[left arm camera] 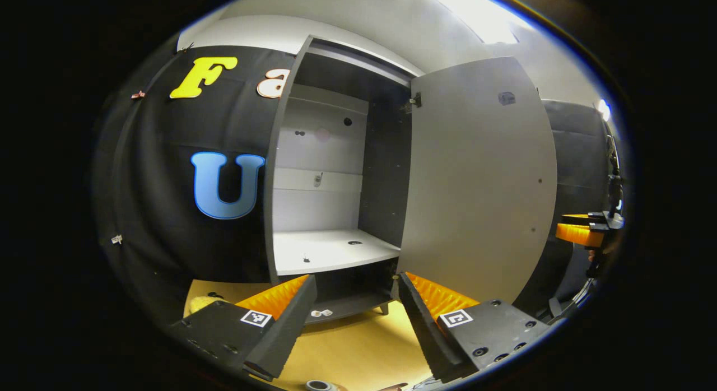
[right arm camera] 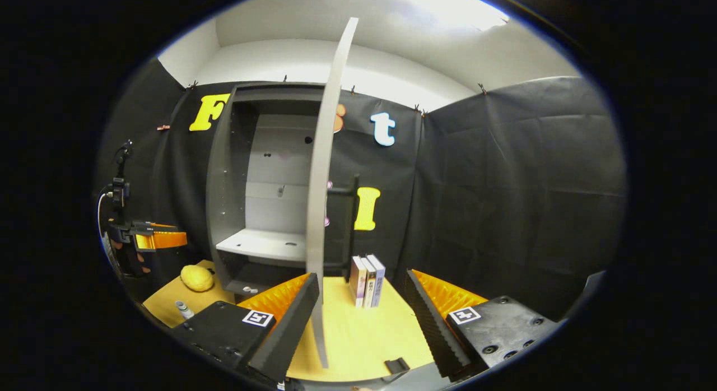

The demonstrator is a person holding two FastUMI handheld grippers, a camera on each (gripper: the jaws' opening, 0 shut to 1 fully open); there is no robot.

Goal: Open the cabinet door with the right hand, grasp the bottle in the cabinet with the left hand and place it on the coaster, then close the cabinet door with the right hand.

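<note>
right gripper [right arm camera: 361,301] jaws spread around the door [right arm camera: 325,212] edge.

Left tongs [left arm camera: 354,301] agape; right tongs [right arm camera: 361,301] likewise

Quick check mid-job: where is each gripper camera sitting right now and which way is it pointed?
Left gripper view: rides the left gripper, facing the open cabinet and the inside of its door; own fingers open, the other gripper at far right.
Right gripper view: rides the right gripper, facing the door edge-on between its open fingers; books beyond, other gripper at left.
Shared: cabinet, door, table.
</note>
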